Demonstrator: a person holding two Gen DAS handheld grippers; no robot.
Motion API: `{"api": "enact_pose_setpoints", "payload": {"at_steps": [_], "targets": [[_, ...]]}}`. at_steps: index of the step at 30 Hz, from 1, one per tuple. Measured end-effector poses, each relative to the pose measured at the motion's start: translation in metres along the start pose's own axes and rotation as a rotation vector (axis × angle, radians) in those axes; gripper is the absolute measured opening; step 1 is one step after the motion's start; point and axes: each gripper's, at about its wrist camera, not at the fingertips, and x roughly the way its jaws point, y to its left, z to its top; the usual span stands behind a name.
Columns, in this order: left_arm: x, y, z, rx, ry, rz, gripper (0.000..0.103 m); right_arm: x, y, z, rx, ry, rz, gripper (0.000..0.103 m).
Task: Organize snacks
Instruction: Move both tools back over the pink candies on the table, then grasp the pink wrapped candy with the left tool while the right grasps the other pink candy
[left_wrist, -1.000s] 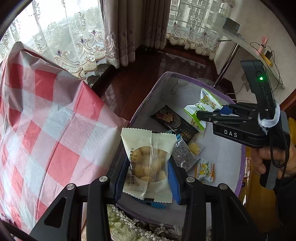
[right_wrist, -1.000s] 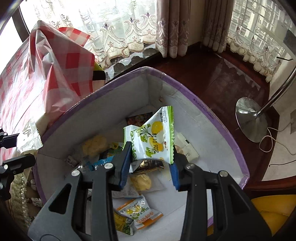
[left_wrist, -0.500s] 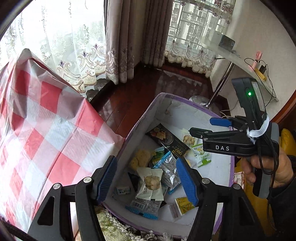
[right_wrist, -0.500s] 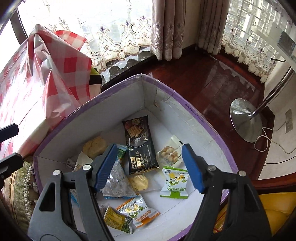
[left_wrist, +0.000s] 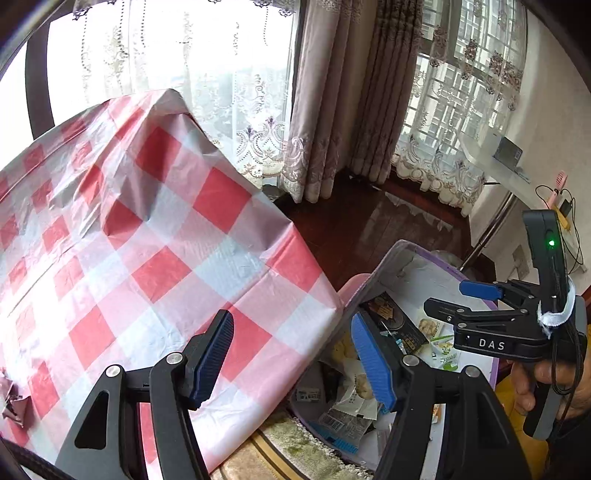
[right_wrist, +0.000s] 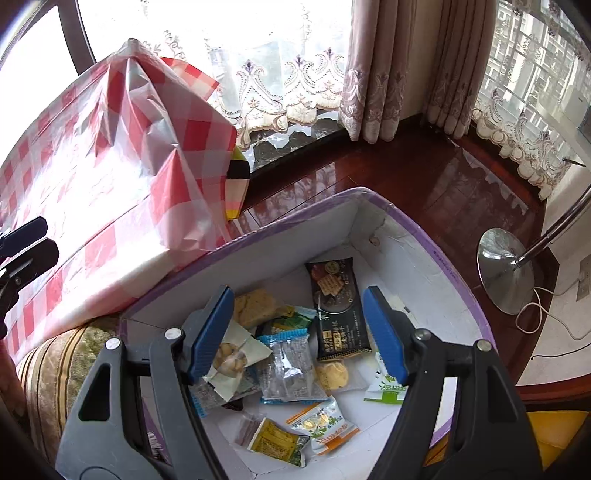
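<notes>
A white box with a purple rim (right_wrist: 417, 225) holds several snack packets, among them a black cracker packet (right_wrist: 338, 310), a pale biscuit packet (right_wrist: 236, 360) and a green-and-white packet (right_wrist: 386, 387). My right gripper (right_wrist: 299, 332) is open and empty above the box. My left gripper (left_wrist: 291, 358) is open and empty, over the edge of the red-and-white checked tablecloth (left_wrist: 129, 266) beside the box (left_wrist: 417, 266). The right gripper also shows in the left wrist view (left_wrist: 454, 299), above the box.
The checked table (right_wrist: 110, 177) stands left of the box. A patterned cushion (right_wrist: 55, 369) lies under the box's near corner. A lamp base (right_wrist: 506, 269) and cables sit on the floor at right. Curtains hang behind a dark wooden floor.
Both grippers opened and dropped their packets into the box: the biscuit packet from the left, the green-and-white one from the right. The left gripper then swung left over the tablecloth.
</notes>
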Motion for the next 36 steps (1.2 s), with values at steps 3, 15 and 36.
{"api": "enact_pose_setpoints", "payload": {"at_steps": [3,15,36], "targets": [[-0.008,0.019,-0.003,-0.032,-0.035,0.039,0.067,-0.003,0.023,0.004,-0.049,-0.012,0.024,0.075],[-0.045,0.14,-0.028,-0.34,-0.143,0.248,0.067,-0.013,0.129,0.021,-0.207,-0.031,0.142,0.075],[-0.071,0.351,-0.122,-0.88,0.027,0.505,0.067,-0.019,0.308,0.025,-0.517,-0.057,0.324,0.075]]}}
